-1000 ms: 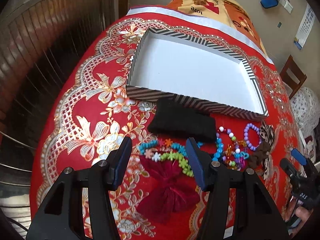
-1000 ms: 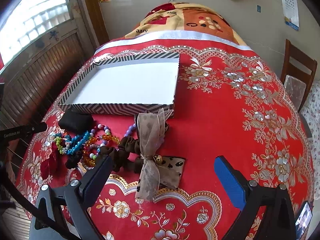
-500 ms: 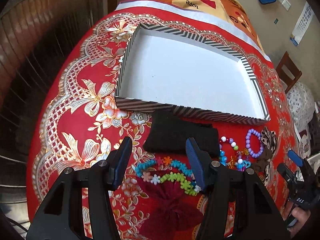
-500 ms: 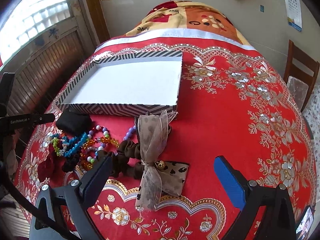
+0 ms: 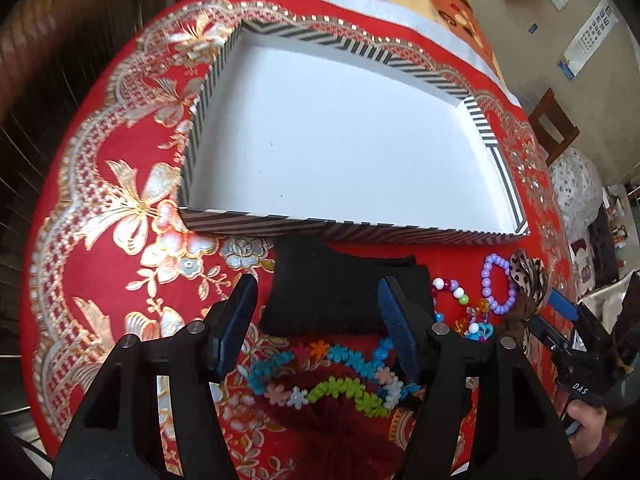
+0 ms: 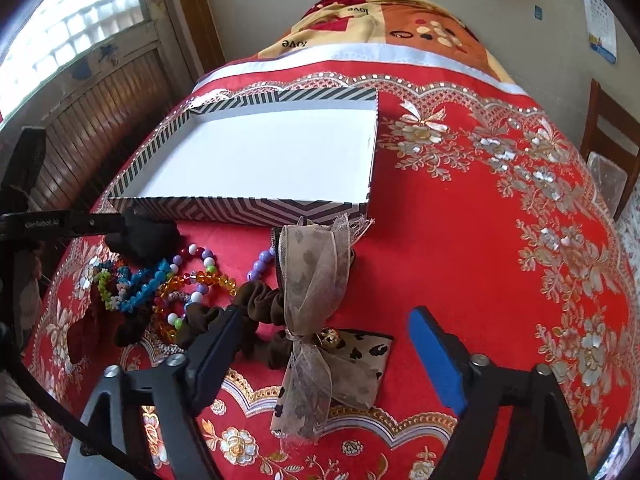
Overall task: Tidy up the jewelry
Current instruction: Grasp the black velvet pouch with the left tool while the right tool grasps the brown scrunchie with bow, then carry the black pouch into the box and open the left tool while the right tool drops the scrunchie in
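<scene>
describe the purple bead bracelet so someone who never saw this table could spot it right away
Start at the striped box on the red tablecloth. In front of its near right corner lies the purple bead bracelet, a small open ring beside the leopard-print ribbon bow. Its beads are all one pale purple, unlike the mixed-colour strands next to it.

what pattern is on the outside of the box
Black and white stripes, in a chevron on the box's near wall; clearest in the right wrist view.

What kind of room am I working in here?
Likely a home living or dining room: a table under a red floral tablecloth, a wooden chair by the wall, a wall calendar.
</scene>
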Available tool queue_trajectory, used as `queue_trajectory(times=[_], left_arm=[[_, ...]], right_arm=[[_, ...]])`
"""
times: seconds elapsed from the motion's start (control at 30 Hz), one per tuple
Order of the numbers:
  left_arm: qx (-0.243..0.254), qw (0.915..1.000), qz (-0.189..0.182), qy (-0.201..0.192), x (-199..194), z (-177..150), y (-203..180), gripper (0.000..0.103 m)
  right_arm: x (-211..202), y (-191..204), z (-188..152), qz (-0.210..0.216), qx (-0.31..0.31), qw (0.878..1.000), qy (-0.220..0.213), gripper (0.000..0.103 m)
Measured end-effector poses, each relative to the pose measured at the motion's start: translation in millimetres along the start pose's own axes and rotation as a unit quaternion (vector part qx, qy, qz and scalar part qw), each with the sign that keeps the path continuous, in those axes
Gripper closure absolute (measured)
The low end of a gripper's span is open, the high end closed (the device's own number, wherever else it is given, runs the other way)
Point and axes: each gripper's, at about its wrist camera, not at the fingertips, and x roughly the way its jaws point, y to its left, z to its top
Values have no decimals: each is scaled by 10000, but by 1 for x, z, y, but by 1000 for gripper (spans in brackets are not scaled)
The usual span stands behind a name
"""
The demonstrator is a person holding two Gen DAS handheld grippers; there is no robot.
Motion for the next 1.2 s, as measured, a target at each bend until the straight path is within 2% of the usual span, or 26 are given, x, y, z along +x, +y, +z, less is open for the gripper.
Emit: queue_trajectory(times=[0.13, 0.2, 0.27, 0.33, 0.4, 0.47, 0.57, 0.9, 1.2], left_arm=[[112, 9998, -78, 172, 11, 1, -4, 40], [167, 9996, 8, 213, 16, 2, -7, 40], [150, 9997, 24, 173, 17, 2, -7, 40], [56, 9999, -46, 106, 18, 3, -5, 41], [34, 10000, -39, 74, 18, 2, -4, 56], [144, 9999, 90, 34, 16, 0, -5, 81], [224, 9997, 68, -2, 8, -2, -8, 89], [308, 9973, -128, -650, -54, -2, -24, 89], [193, 9934, 36, -1132, -87, 22, -26, 89]], right_arm=[[6, 3, 0, 8, -92, 9999, 81, 32], [10, 3, -2, 72, -96, 9998, 152, 43], [16, 1, -4, 92, -56, 9997, 231, 58], [19, -1, -6, 149, 12, 9996, 242, 67], [18, -1, -8, 188, 44, 9996, 203, 70], [17, 0, -8, 239, 45, 9995, 186, 74], [12, 0, -7, 251, 45, 9996, 131, 76], [-39, -1, 8, 519, 63, 9978, -415, 77], [-60, 2, 51, 626, 76, 9942, -866, 77]])
